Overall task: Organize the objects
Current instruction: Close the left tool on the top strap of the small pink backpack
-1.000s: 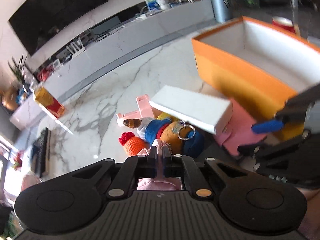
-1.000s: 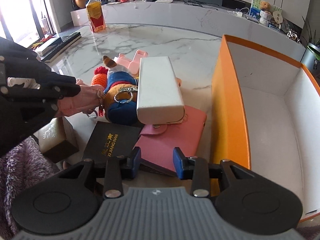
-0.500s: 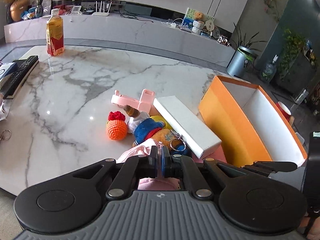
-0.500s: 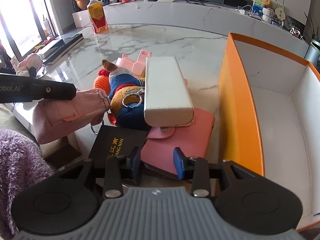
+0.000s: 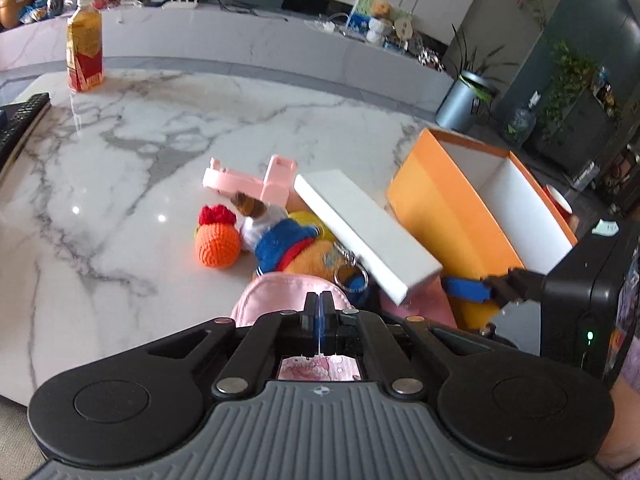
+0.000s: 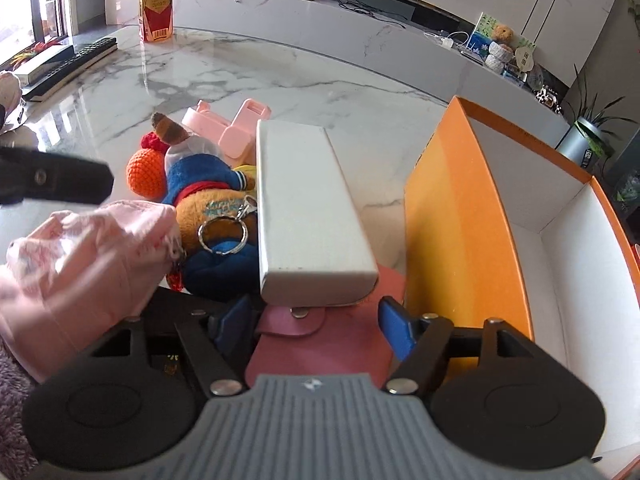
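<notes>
At far left on the marble counter (image 5: pixel 120 152) stands a juice bottle (image 5: pixel 85 54), well apart from the heap of things. Near the middle of the left wrist view, the left gripper (image 5: pixel 319 312) has its 2 fingers pressed together on a pale pink cloth pouch (image 5: pixel 288 292), which bulges out ahead of the tips. Just beyond lie a crocheted orange ball (image 5: pixel 218 245), a plush doll in a blue top (image 5: pixel 286 240) with a metal key ring (image 6: pixel 222 236), and a pink plastic stand (image 5: pixel 256 184). A long white box (image 6: pixel 304 216) rests tilted across the doll, its near end over a pink leather wallet (image 6: pixel 320 352). Seen from the right wrist, the right gripper (image 6: pixel 316 324) has just been opening; its 2 blue-padded fingers (image 6: pixel 394 328) stand wide, 1 on each side of the wallet's snap flap, and neither pad presses on it. Whether the tips touch the wallet I cannot tell. At right, touching the wallet's edge, sits an open orange box (image 6: pixel 452 216) with a white inside.
</notes>
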`<state>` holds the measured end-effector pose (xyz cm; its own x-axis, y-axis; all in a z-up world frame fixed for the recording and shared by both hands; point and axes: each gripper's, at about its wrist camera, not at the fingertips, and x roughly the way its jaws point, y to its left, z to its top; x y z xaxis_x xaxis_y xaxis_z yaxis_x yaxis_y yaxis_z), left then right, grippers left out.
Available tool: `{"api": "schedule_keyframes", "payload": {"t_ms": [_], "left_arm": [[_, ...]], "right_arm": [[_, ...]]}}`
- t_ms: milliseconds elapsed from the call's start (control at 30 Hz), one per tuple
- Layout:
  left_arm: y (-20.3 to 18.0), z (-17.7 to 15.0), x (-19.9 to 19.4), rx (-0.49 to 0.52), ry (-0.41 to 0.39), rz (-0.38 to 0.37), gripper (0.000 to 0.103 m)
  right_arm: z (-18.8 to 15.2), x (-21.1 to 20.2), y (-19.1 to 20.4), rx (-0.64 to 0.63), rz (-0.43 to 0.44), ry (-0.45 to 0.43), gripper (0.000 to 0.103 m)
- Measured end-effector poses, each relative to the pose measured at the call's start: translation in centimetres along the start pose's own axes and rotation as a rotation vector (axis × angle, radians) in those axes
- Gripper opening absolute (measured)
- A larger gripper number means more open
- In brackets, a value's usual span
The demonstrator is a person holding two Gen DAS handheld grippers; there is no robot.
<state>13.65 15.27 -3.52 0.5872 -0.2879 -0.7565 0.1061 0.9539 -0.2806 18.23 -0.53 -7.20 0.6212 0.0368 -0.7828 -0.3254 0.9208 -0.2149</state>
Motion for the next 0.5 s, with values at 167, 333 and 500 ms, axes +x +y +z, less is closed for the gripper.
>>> {"api": "schedule_keyframes", "payload": {"t_ms": [167,333,500], "left_arm": [[-1.5,-0.1,-0.2,0.197,0.079,0.041,0.034],[-0.8,0.7,-0.1,0.215,0.086,0.126,0.068],[1.6,0.7,2.0,0.159,0.226,0.109,0.069]], "right_arm": [[-0.2,-0.4,-0.4,-0.026,0.012,0.036,0.074],[-0.5,-0.7,-1.0,-0.021,0.054,0.054,0.07],[-0.8,-0.9,-0.3,-0.068,0.011,0.039,0.077]]}}
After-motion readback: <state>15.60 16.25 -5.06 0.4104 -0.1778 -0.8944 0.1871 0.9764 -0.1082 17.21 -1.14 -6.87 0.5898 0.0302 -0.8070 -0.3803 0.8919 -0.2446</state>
